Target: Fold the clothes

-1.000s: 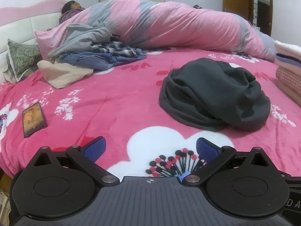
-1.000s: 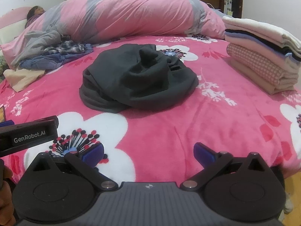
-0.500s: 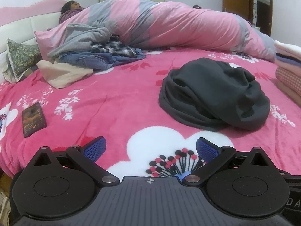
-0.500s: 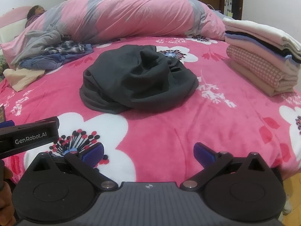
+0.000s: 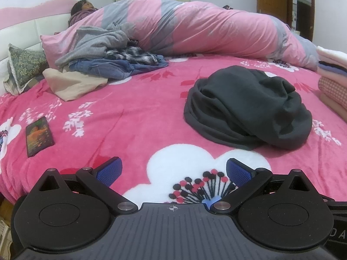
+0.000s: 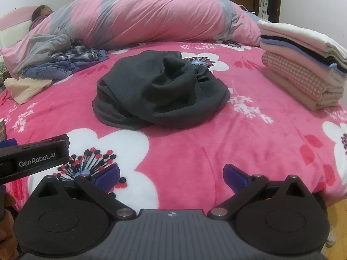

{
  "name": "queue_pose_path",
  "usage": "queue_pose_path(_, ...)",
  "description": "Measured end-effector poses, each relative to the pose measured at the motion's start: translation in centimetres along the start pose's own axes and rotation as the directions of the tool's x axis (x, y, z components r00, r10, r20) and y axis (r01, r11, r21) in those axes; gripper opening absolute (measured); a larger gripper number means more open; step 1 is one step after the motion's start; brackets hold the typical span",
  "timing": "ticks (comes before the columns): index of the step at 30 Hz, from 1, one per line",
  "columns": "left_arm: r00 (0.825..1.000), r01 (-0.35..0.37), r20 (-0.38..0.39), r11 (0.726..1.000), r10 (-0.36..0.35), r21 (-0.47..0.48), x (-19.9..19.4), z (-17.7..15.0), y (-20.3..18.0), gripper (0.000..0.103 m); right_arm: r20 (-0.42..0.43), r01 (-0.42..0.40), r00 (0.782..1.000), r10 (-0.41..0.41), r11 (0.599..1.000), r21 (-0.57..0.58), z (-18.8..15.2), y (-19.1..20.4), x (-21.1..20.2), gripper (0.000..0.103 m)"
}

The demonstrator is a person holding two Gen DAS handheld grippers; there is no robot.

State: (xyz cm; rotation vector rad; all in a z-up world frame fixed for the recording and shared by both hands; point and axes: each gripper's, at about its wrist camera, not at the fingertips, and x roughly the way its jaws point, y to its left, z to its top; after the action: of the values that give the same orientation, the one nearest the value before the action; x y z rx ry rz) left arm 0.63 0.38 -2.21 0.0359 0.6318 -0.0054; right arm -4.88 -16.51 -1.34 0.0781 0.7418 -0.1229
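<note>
dark garment [image 6: 160, 91] crumpled | pink floral blanket [image 6: 216, 151] | both tools wide, empty

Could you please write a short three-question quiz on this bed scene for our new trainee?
1. True or false: the right gripper is shut on the dark grey garment.
2. What lies flat on the blanket near its left edge?
3. The folded stack sits: A) right of the garment, B) on top of it, C) on the floor.

Key: 1. False; both it and the left gripper are open and empty. 2. A phone. 3. A.
</note>
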Motion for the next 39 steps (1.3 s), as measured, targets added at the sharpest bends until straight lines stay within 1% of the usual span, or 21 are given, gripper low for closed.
queue_pose_path(8, 1.000, 0.014, 0.011, 1.000, -0.014, -0.002, 0.0, 0.0, 0.1, 0.103, 0.003, 0.002, 1.000, -0.002, 1.000, 0.005, 0.0, 0.0, 0.1, 0.103)
queue_pose_path(10, 0.999, 0.038, 0.020, 0.999, -0.038, -0.023, 0.0, 0.1, 0.4, 0.103, 0.011, 0.003, 1.000, -0.003, 1.000, 0.014, 0.0, -0.2, 0.1, 0.103)
queue_pose_path(12, 0.996, 0.085, 0.043, 0.995, -0.083, -0.051, -0.1, 0.2, 0.7, 0.103, 0.025, -0.007, 1.000, 0.007, 1.000, 0.017, 0.0, -0.4, 0.2, 0.103)
queue_pose_path(14, 0.990, 0.127, 0.067, 0.989, -0.123, -0.072, -0.1, 0.3, 0.9, 0.103, 0.045, -0.036, 0.998, 0.035, 0.999, 0.013, -0.1, -0.7, 0.2, 0.103)
queue_pose_path(17, 0.985, 0.155, 0.092, 0.985, -0.148, -0.074, 0.4, 0.4, 0.7, 0.103, 0.090, -0.063, 0.994, 0.062, 0.998, 0.012, -0.5, -1.7, 0.3, 0.103)
queue_pose_path(20, 0.982, 0.177, 0.081, 0.979, -0.169, -0.101, 1.8, 0.6, 0.6, 0.103, 0.149, -0.068, 0.987, 0.066, 0.998, 0.012, -0.9, -3.2, 0.8, 0.103)
queue_pose_path(22, 0.979, 0.197, 0.071, 0.972, -0.189, -0.128, 3.0, 1.0, 0.8, 0.103, 0.185, -0.065, 0.981, 0.061, 0.998, 0.015, -0.6, -4.3, 1.3, 0.103)
queue_pose_path(24, 0.976, 0.212, 0.075, 0.966, -0.203, -0.146, 4.3, 1.7, 1.0, 0.103, 0.233, -0.077, 0.970, 0.067, 0.997, 0.032, 0.5, -5.5, 1.7, 0.103)
queue_pose_path(27, 0.973, 0.218, 0.104, 0.964, -0.204, -0.155, 6.3, 3.1, 1.1, 0.103, 0.310, -0.167, 0.941, 0.135, 0.983, 0.078, 3.5, -7.5, 2.4, 0.103)
queue_pose_path(30, 0.969, 0.233, 0.114, 0.960, -0.217, -0.153, 8.9, 4.9, 1.2, 0.103, 0.348, -0.215, 0.922, 0.172, 0.973, 0.087, 6.8, -8.2, 3.9, 0.103)
queue_pose_path(32, 0.972, 0.226, 0.102, 0.961, -0.212, -0.158, 10.7, 6.0, 1.2, 0.103, 0.345, -0.252, 0.914, 0.212, 0.965, 0.077, 9.3, -7.8, 5.7, 0.103)
queue_pose_path(34, 0.972, 0.228, 0.094, 0.960, -0.215, -0.162, 12.5, 6.7, 1.1, 0.103, 0.321, -0.300, 0.910, 0.261, 0.951, 0.076, 11.3, -7.0, 7.9, 0.103)
queue_pose_path(37, 0.969, 0.243, 0.080, 0.956, -0.232, -0.167, 14.4, 7.2, 1.0, 0.097, 0.272, -0.360, 0.905, 0.326, 0.930, 0.081, 13.8, -5.3, 11.7, 0.103)
queue_pose_path(38, 0.968, 0.250, 0.073, 0.954, -0.241, -0.167, 15.0, 7.3, 0.9, 0.093, 0.255, -0.376, 0.903, 0.345, 0.923, 0.085, 14.5, -4.8, 13.0, 0.103)
queue_pose_path(39, 0.966, 0.257, 0.071, 0.952, -0.248, -0.165, 15.2, 7.2, 0.8, 0.083, 0.240, -0.383, 0.905, 0.352, 0.919, 0.093, 15.0, -4.4, 14.1, 0.103)
